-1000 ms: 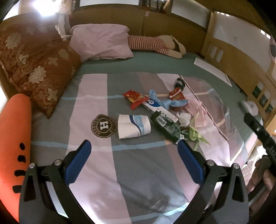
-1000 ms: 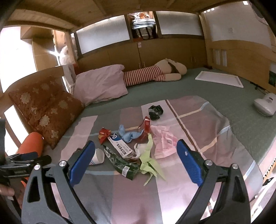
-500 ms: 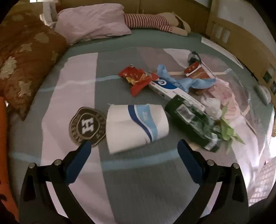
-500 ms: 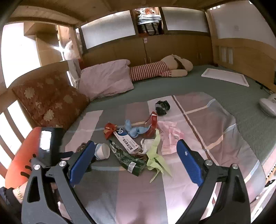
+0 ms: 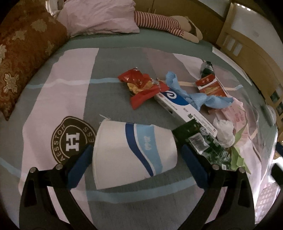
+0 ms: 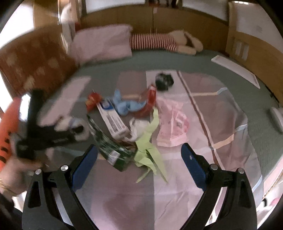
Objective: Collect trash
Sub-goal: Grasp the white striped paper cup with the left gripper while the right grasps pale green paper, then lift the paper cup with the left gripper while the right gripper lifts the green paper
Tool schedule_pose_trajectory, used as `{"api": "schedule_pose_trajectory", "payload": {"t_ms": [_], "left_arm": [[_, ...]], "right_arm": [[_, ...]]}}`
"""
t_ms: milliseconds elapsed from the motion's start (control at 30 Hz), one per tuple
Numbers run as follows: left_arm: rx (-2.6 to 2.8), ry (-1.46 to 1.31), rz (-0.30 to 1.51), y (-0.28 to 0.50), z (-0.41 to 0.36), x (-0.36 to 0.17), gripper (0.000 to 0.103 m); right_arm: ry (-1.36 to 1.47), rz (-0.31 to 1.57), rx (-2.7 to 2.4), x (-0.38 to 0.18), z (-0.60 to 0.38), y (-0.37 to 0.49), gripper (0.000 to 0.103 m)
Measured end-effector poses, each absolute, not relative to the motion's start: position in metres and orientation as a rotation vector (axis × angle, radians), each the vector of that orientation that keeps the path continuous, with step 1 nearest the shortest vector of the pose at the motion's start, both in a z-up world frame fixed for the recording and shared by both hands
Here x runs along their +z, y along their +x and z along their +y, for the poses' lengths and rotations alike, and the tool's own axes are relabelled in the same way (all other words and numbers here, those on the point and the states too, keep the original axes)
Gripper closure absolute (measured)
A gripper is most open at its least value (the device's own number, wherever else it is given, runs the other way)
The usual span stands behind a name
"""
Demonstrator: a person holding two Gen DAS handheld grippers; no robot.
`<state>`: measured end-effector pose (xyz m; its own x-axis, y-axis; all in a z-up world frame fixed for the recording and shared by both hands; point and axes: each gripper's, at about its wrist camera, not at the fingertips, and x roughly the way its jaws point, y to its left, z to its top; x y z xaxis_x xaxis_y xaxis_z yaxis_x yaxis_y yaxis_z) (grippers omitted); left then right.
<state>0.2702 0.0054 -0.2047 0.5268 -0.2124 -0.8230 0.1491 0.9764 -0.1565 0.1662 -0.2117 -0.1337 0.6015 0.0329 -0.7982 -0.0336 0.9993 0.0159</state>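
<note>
On the striped pink-and-grey bed (image 5: pixel 109 60), the left hand-held gripper (image 5: pixel 134 159) had closed in within a second, its jaws apart astride the flattened white-and-blue paper cup (image 5: pixel 130 154); pickup looked imminent. The right hand-held gripper (image 6: pixel 139 159) hovered spread above the crumpled green paper (image 6: pixel 150 141).

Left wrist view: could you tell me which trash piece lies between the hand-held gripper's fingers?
The white paper cup with blue stripes, lying on its side; the others lie beyond.

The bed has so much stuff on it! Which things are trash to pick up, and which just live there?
Trash: paper cup, red snack wrapper, blue tissue, green wrapper, pink bag.

Just there: pink pillow, brown cushion, striped doll.
</note>
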Motion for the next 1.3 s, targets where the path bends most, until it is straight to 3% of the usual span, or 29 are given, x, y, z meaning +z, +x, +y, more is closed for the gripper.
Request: {"api": "schedule_pose_trajectory", "payload": {"t_ms": [167, 267, 300, 367, 600, 800, 1233, 1300], "left_arm": [[-0.233, -0.115, 1.010, 0.267, 0.014, -0.192, 0.019], [-0.224, -0.124, 0.953, 0.254, 0.021, -0.160, 0.019], [-0.222, -0.124, 0.932, 0.248, 0.023, -0.150, 0.019], [-0.219, -0.118, 0.867, 0.233, 0.027, -0.122, 0.019], [-0.252, -0.103, 0.669, 0.164, 0.036, -0.044, 0.019], [-0.267, -0.066, 0.594, 0.120, 0.031, -0.026, 0.019], [-0.249, -0.017, 0.658, 0.119, 0.022, -0.048, 0.019], [-0.252, -0.013, 0.660, 0.119, 0.020, -0.049, 0.019]], "right_arm": [[-0.013, 1.041, 0.048, -0.170, -0.213, 0.199, 0.028], [0.025, 1.129, 0.085, -0.189, -0.216, 0.210, 0.054], [0.028, 1.156, 0.108, -0.191, -0.214, 0.210, 0.068], [0.002, 1.140, 0.139, -0.183, -0.208, 0.204, 0.083], [0.055, 0.877, 0.203, -0.106, -0.203, 0.151, 0.085], [0.062, 0.621, 0.196, -0.053, -0.196, 0.102, 0.085], [0.076, 0.586, 0.193, -0.046, -0.197, 0.095, 0.085], [0.078, 0.593, 0.192, -0.047, -0.197, 0.095, 0.089]]}}
